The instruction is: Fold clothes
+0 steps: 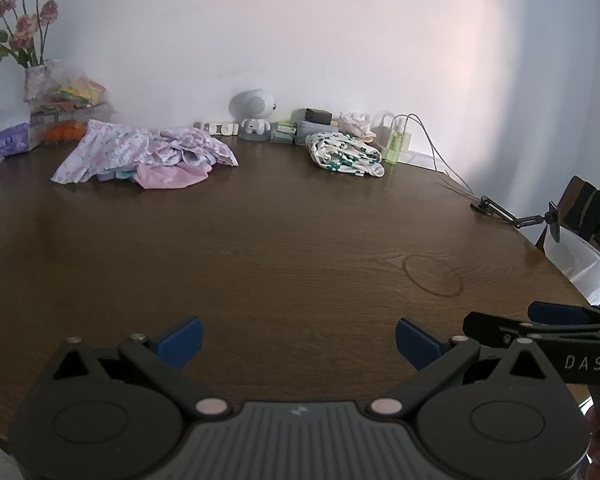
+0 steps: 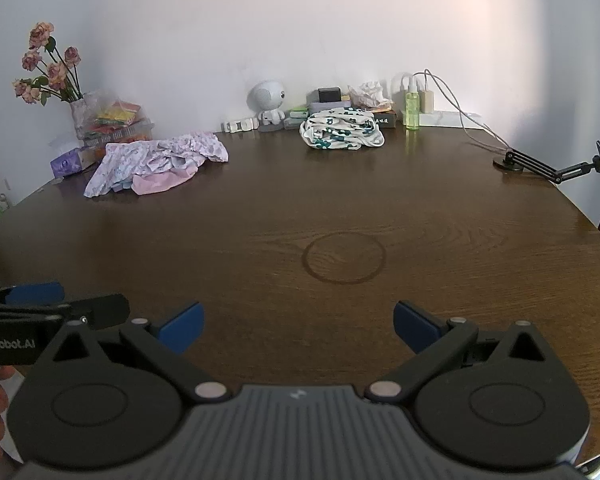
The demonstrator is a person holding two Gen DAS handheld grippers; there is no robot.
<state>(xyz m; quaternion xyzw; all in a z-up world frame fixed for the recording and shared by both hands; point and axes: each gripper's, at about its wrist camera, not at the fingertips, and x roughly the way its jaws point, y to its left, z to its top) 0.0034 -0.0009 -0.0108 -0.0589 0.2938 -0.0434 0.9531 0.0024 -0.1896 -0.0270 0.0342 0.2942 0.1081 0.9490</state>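
In the left wrist view, the left hand-held gripper (image 1: 298, 340) hovers low over the near edge of the bench (image 1: 284, 240), its blue fingers spread wide with nothing between them. The tip of the right hand-held gripper (image 1: 540, 328) shows just beside it on the right. The clothes lie far off: a crumpled pink pile (image 1: 148, 154) at the far left and a white garment with green print (image 1: 346, 154) at the far right, the second already bunched into a compact bundle. Between them and the gripper the wood is bare.

In the right wrist view, the right gripper is likewise released, fingers apart over the near bench, and the left one's tip sits at the left edge. The pink pile is at the far left and the printed bundle at the far middle, just beside a green bottle (image 2: 412, 110).

The step in hand looks like the reach for the next garment, probably from the loose pink pile. To do it well, take only the top piece by an edge or corner, one gripper at each end, and draw it to the bare middle before spreading it flat. Keep clear of the flowers (image 2: 48, 66) and clutter behind the pile.
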